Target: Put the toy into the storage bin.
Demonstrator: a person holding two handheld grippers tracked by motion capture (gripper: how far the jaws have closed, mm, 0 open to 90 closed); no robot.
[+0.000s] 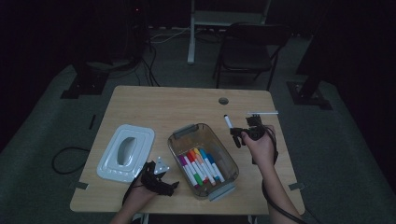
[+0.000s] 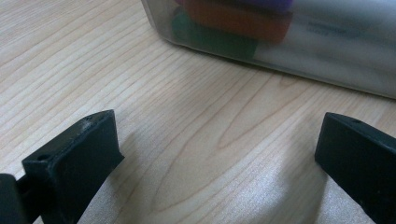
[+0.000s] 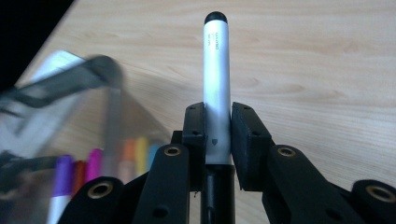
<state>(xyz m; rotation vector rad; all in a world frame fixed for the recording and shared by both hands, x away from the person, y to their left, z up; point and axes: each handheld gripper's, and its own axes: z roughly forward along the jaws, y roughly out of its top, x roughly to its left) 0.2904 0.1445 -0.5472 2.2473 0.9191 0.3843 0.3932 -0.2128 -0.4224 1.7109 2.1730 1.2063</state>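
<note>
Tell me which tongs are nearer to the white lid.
Left. The left tongs rest open on the table just beside the white lid; the right tongs, shut on a white marker, are beyond the clear bin.

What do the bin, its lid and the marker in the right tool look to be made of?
Bin: looks like clear, slightly frosted plastic, since the markers show through its wall; grey clips at its ends. Lid: opaque white plastic, probably glossy, with moulded steps and a grey handle recess. Marker: smooth white barrel, likely plastic, with fine print and a black end, clamped in the right tool.
</note>
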